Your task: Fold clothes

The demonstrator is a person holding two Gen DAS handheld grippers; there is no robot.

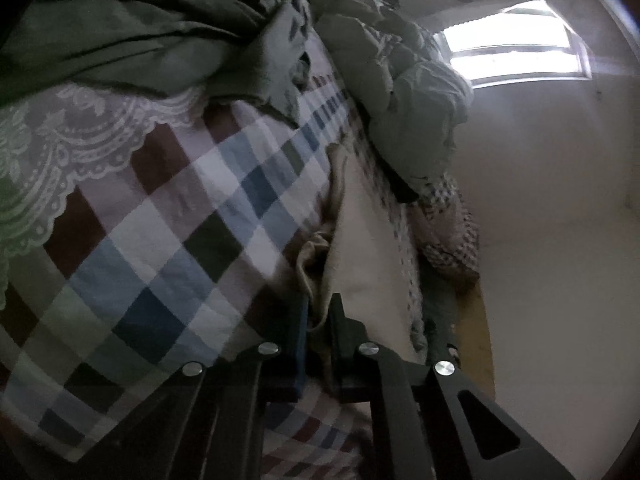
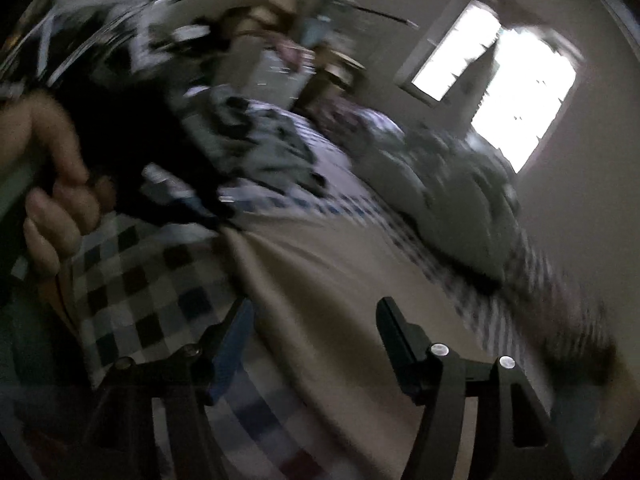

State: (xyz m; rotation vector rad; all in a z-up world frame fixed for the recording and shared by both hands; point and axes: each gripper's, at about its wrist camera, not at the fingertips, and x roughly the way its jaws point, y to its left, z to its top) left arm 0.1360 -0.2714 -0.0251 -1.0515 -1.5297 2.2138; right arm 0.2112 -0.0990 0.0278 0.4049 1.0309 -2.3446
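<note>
As the thin, limp beige cloth garment point(image 1: 372, 240) spread on the checked patchwork bedcover point(image 1: 168, 240) is pinched at a bunched edge by the left gripper point(image 1: 319, 312), the empty, spread right gripper point(image 2: 316, 320) is best directed to a far hem.

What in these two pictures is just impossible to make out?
- Right wrist view: motion blur smears the clutter by the far wall; the items there cannot be named.
- Right wrist view: the hand at the left edge is cut off; what it grips is dark and blurred.
- Left wrist view: the beige cloth runs down between the left gripper fingers; its full shape is hidden.
- Left wrist view: the green garment is cropped at the top edge.
</note>
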